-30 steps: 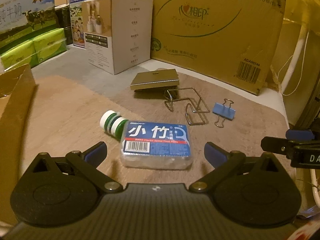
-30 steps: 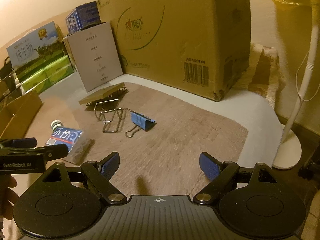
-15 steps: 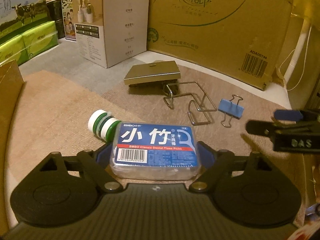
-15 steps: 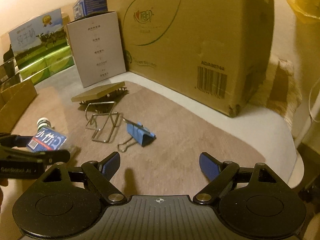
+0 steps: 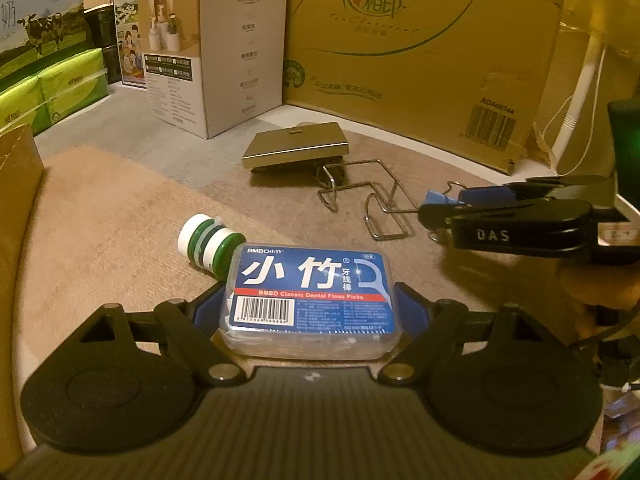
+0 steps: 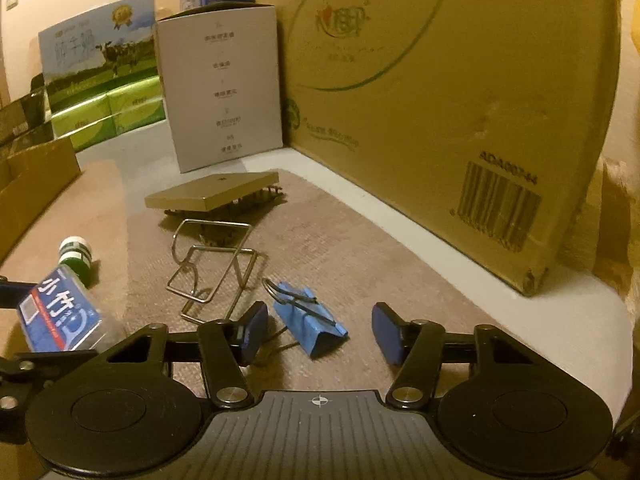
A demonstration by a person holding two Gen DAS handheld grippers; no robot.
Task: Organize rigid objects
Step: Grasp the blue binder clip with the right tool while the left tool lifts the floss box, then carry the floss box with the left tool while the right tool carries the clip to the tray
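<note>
- My left hand-held gripper [image 5: 310,312] is clenched on the floss pick box [image 5: 310,298] — its blue pads press the box's two short sides, label facing up.
- In the right wrist view the same box [image 6: 56,316] sits at the far left, held between the other tool's fingers.
- Just behind the box lies a small bottle [image 5: 208,242] with a white cap and green bands, on its side and touching the box's far left corner.
- My right hand-held gripper [image 6: 316,332] is released, jaws spread wide, with the blue binder clip [image 6: 310,322] lying on the mat [image 6: 360,248] between the pads; neither pad touches it as far as I can see.
- From the left wrist view that right tool [image 5: 516,220] reaches in from the right edge and hides most of the clip.
- A bent wire rack [image 6: 212,268] lies just beyond the clip, near it but apart.
- Behind the rack sits a flat tan block [image 6: 212,194], raised on dark bristle-like feet — tilted a little.
- A white carton [image 6: 222,92] and a big brown cardboard box [image 6: 440,80] stand along the back of the mat.
- Green packs [image 5: 56,88] are stacked at the far left.
</note>
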